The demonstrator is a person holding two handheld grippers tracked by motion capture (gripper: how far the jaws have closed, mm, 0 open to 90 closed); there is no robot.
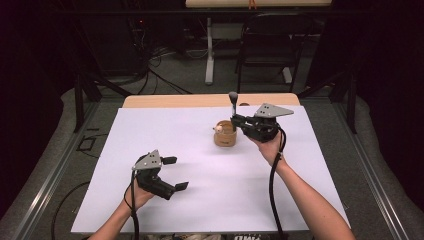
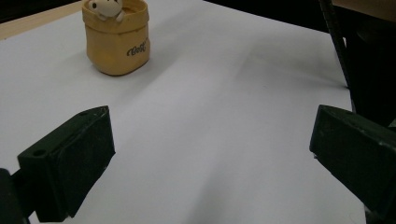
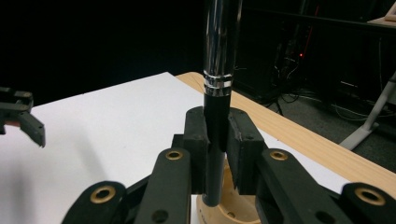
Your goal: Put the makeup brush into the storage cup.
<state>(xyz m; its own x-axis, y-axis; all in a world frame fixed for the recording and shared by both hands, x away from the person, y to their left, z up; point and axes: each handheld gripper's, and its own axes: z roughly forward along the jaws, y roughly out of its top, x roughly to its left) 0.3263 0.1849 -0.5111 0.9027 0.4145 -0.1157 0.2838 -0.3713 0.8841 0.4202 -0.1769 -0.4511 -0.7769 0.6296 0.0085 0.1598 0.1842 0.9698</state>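
So the right gripper [image 1: 239, 121] has its jaws clamped on a makeup brush [image 1: 233, 104], black and chrome handle held upright, bristle end up, its lower end right over the little tan cup [image 1: 225, 136]. That cup sits on the white table sheet [image 1: 200, 200] just past centre, around 1 o'clock, with a small white figure [image 1: 218, 129] on its rim. The left gripper [image 1: 176, 173] is down at 7 o'clock, jaws wide apart with nothing in them, well away from the cup
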